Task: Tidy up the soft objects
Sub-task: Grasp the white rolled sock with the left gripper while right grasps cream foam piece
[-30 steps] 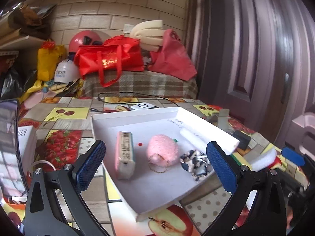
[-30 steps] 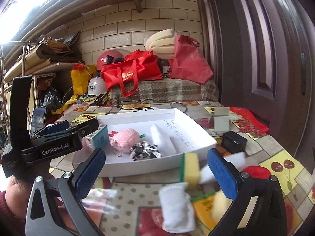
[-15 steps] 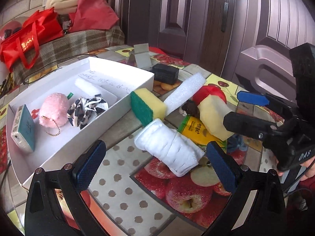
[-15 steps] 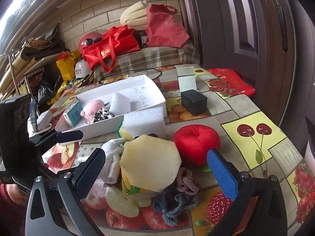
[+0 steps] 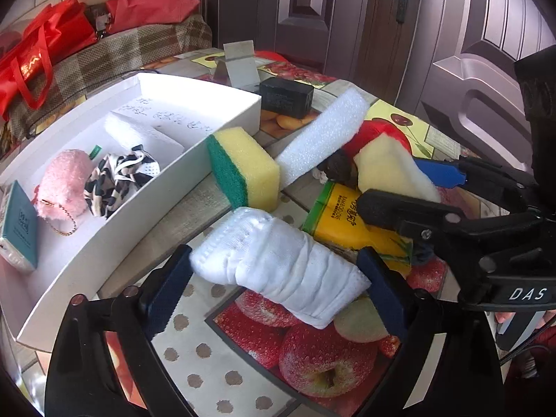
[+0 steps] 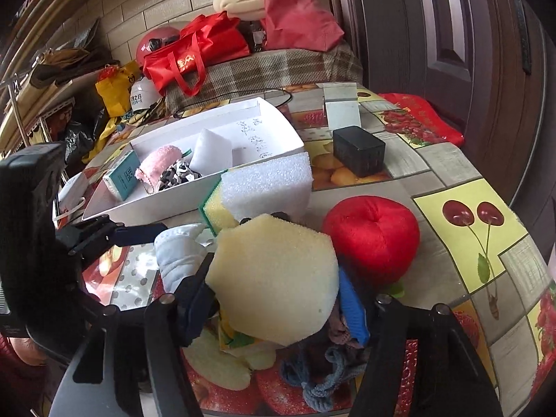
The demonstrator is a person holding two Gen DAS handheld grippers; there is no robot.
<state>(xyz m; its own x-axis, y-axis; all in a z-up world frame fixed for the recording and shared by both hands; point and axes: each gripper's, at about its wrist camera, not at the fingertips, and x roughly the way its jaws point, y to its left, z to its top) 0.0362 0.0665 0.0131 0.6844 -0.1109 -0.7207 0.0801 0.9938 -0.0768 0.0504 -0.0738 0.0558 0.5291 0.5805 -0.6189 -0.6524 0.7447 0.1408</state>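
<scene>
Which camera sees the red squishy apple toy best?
The right wrist view: the red apple toy shows whole and unblocked on the table. The left wrist view catches only a sliver of it, behind the white foam strip and pale sponge.

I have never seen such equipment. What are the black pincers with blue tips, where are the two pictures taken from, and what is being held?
A person holds two hand grippers, each carrying a camera that looks along its fingers. In the left gripper's view, its closing jaws touch both ends of the rolled white cloth. In the right gripper's view, its closing jaws pinch the pale yellow foam piece. On the fruit-print table lie a red plush apple, a yellow-green sponge and a white cardboard box holding a pink fluffy pouch.
</scene>
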